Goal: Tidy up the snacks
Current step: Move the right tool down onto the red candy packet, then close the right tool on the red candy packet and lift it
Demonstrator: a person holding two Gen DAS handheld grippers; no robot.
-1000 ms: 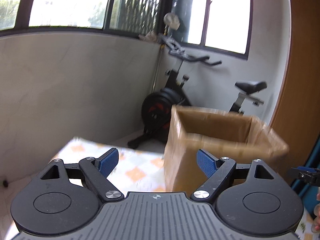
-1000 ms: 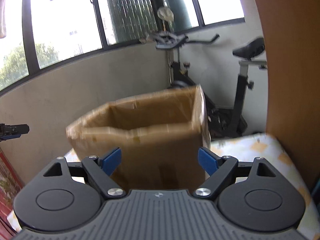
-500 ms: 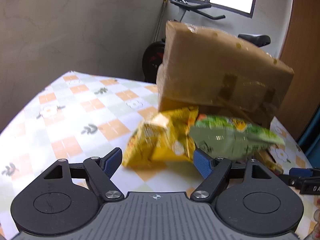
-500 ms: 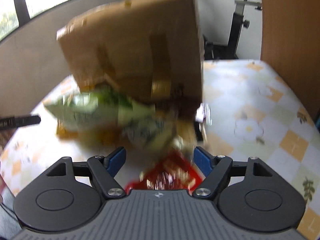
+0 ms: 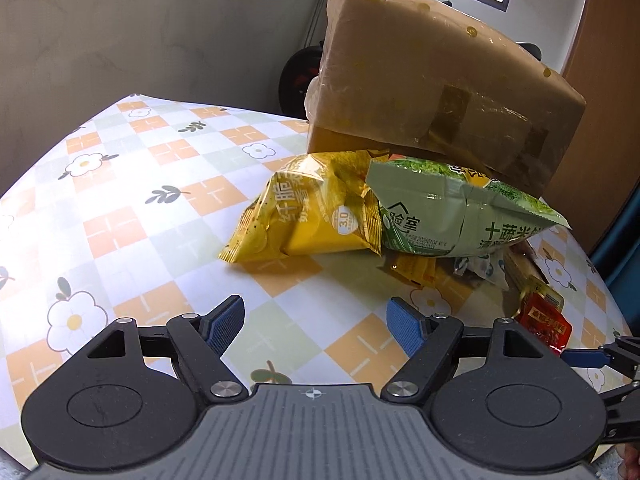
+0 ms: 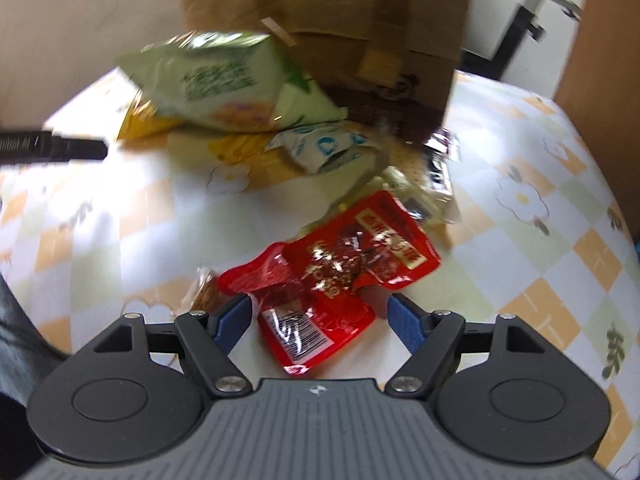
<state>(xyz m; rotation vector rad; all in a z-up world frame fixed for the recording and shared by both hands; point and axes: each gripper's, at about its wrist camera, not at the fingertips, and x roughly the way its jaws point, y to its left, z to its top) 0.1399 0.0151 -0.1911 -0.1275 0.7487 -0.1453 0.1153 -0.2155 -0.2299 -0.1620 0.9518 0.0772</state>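
Over the checked tablecloth (image 5: 120,200), both grippers tilt downward, jaws apart, gripping nothing.

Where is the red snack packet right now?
In the right wrist view, the red snack packet lies on the tablecloth just ahead of the right gripper, nearer than the cardboard box.

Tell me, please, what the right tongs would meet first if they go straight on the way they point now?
Most likely the red snack packets: they lie on the tablecloth straight ahead of the open right tongs, partly between the blue fingertips. The picture is blurred, so the depth is uncertain.
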